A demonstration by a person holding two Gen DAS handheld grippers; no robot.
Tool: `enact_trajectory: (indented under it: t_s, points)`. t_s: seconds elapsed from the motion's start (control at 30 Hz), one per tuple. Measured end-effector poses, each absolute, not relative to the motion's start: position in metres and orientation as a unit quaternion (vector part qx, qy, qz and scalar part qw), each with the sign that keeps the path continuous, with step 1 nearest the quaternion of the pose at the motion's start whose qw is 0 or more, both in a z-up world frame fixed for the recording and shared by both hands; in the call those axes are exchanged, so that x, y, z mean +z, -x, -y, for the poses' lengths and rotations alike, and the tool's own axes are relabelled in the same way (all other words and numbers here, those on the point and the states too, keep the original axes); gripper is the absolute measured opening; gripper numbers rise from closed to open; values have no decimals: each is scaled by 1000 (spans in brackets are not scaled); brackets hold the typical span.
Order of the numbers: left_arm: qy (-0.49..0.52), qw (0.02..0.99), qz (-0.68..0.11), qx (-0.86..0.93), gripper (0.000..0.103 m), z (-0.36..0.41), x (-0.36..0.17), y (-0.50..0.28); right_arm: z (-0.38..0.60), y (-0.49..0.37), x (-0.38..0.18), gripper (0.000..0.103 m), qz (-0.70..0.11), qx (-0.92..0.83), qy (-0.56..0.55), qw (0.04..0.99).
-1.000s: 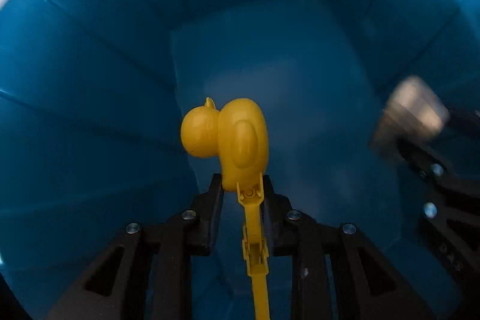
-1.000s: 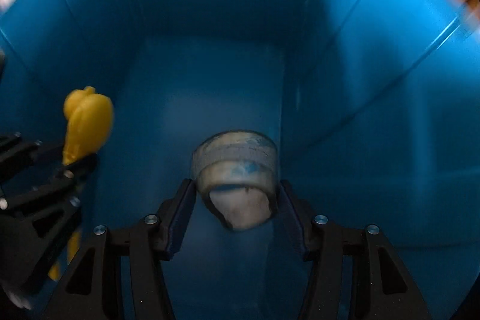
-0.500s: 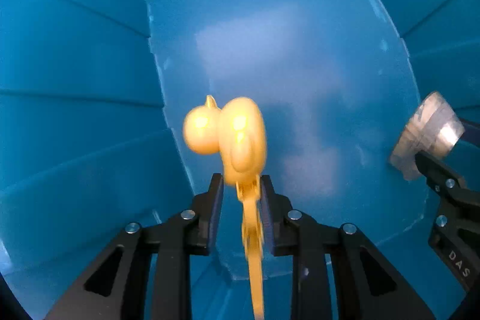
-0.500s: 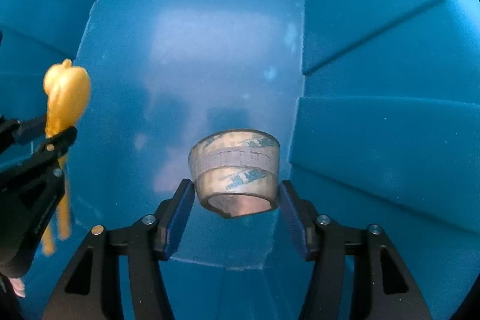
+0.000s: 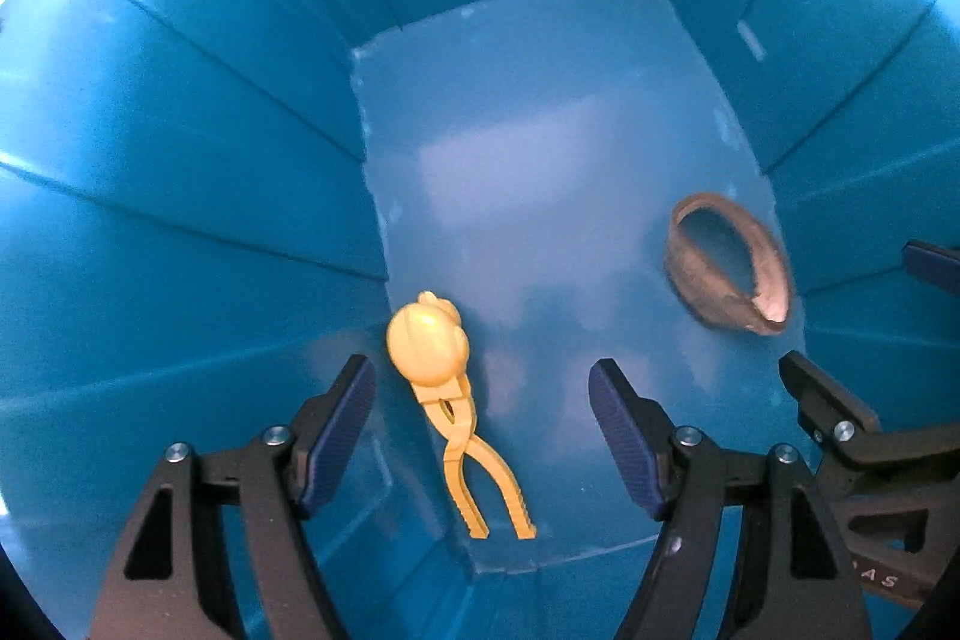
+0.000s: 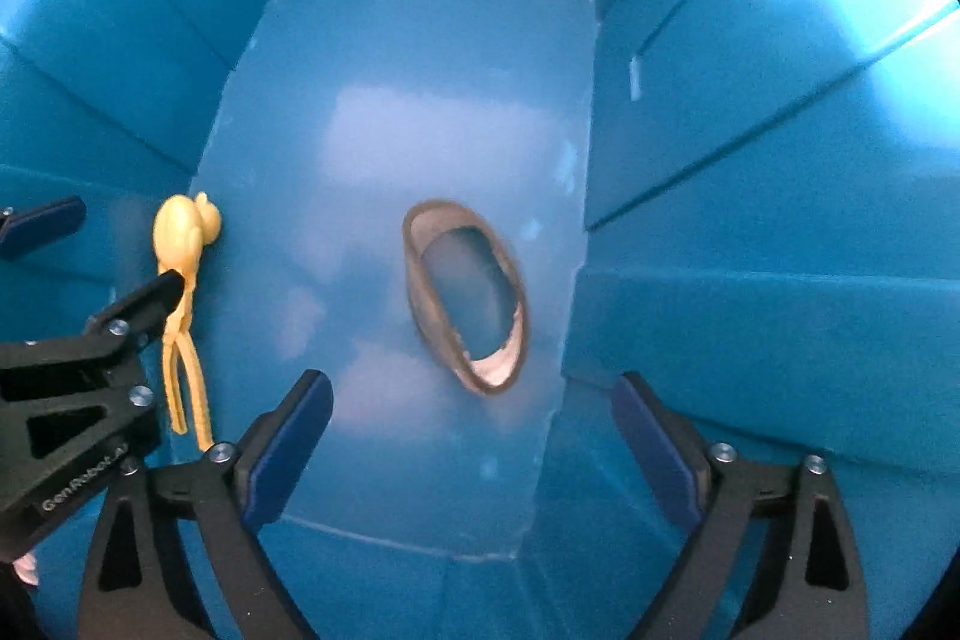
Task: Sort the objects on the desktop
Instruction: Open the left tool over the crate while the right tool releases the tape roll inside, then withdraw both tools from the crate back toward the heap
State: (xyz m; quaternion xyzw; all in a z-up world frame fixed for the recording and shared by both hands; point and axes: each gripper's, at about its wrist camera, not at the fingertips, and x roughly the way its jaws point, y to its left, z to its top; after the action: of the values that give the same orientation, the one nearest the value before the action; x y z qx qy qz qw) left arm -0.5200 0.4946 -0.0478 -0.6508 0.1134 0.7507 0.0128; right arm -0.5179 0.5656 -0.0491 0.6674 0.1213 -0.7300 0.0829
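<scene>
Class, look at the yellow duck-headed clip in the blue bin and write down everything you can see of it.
The yellow duck-headed clip looks like glossy moulded plastic: a rounded duck-shaped head, a hinge below it, and two long ridged handles that splay apart. It lies loose on the floor of the blue bin, close to the foot of one side wall. Its head points towards the far end and its handles towards the near wall. No claw touches it. The tape roll lies apart from it.
</scene>
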Motion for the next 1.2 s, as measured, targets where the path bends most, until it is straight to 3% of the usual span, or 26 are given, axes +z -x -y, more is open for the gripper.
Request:
enact_trajectory:
  t_s: [0.27, 0.6, 1.2]
  points:
    - [556, 55, -78, 826, 73, -459, 33, 487, -549, 500, 36, 102, -152, -799, -570, 118]
    - [343, 51, -23, 938, 73, -400, 146, 382, -551, 404, 137, 103, -104, -900, -398, 144]
    - [194, -70, 47, 977, 73, -286, 175, 246, -506, 287, 165, 103, -2, -974, -171, 149]
